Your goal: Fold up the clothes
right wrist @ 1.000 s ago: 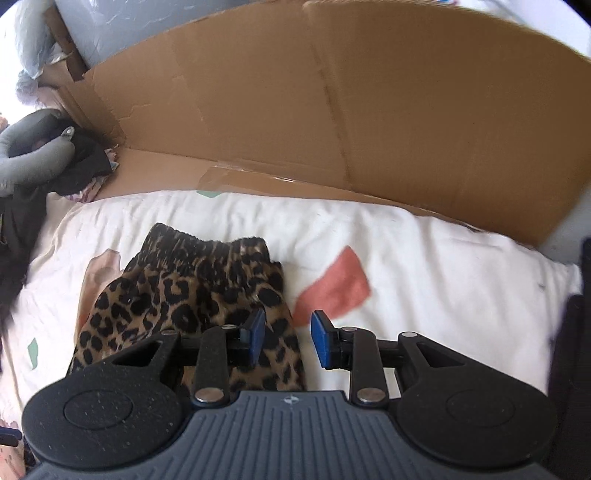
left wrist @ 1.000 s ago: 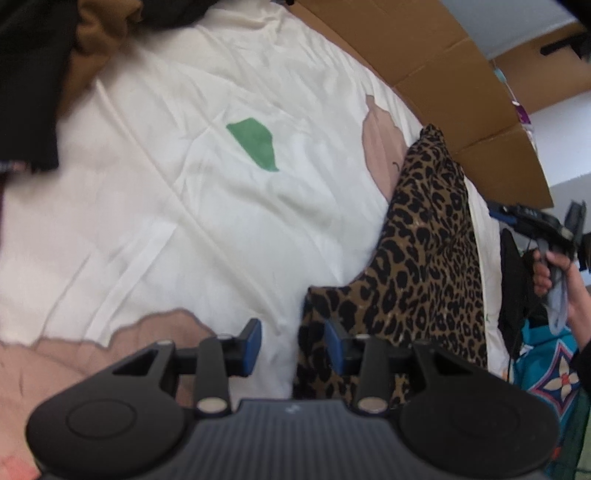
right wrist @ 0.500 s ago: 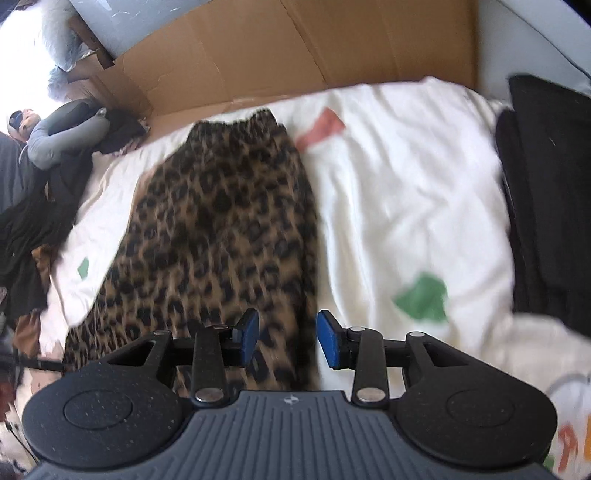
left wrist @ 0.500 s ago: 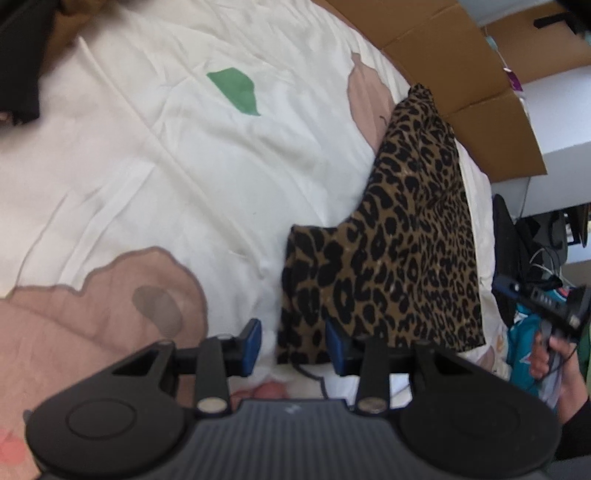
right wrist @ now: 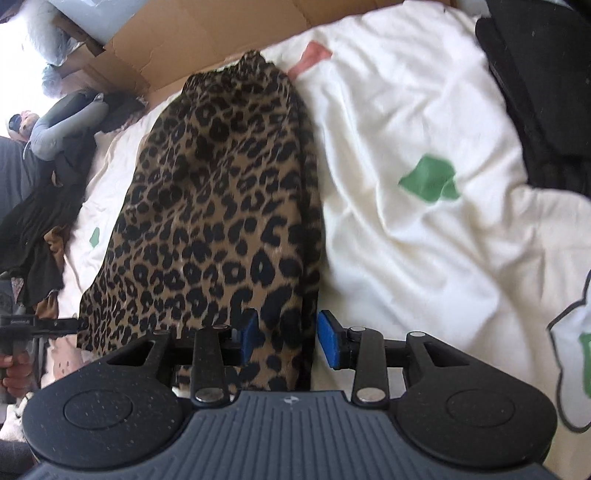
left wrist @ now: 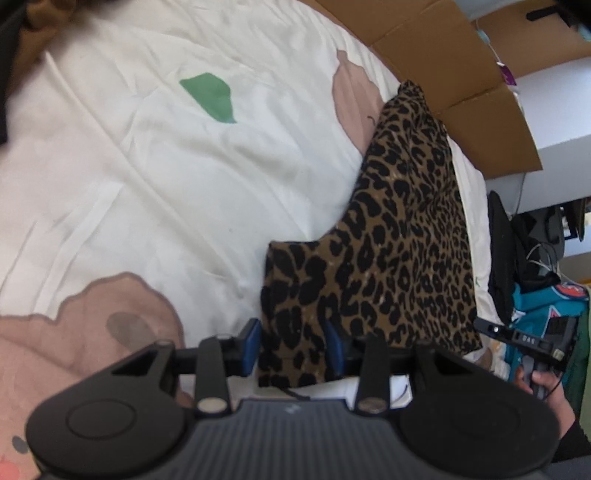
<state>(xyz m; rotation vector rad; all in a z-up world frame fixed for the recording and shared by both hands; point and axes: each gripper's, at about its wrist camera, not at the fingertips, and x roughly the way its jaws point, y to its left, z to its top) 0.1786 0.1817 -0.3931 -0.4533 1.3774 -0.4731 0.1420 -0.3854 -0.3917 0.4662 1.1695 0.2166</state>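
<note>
I see the leopard-print garment (right wrist: 218, 206) flat on the bed's white duvet (right wrist: 406, 240), long axis running away toward the cardboard (right wrist: 207, 33). My left tongs (left wrist: 291, 347) and right tongs (right wrist: 286, 338) stand part-open astride its near corners, gripping nothing.

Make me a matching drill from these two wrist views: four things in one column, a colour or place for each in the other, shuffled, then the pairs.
Things:
1. leopard-print garment
2. cardboard
3. bedsheet
4. gripper pads

Descriptions:
A. blue
B. white with green and pink patches
C. plain brown, along the far edge of the bed
D. lying lengthwise on the bed, near end between the jaws

Pairs: 1-D, 2-C, 3-B, 4-A
</note>
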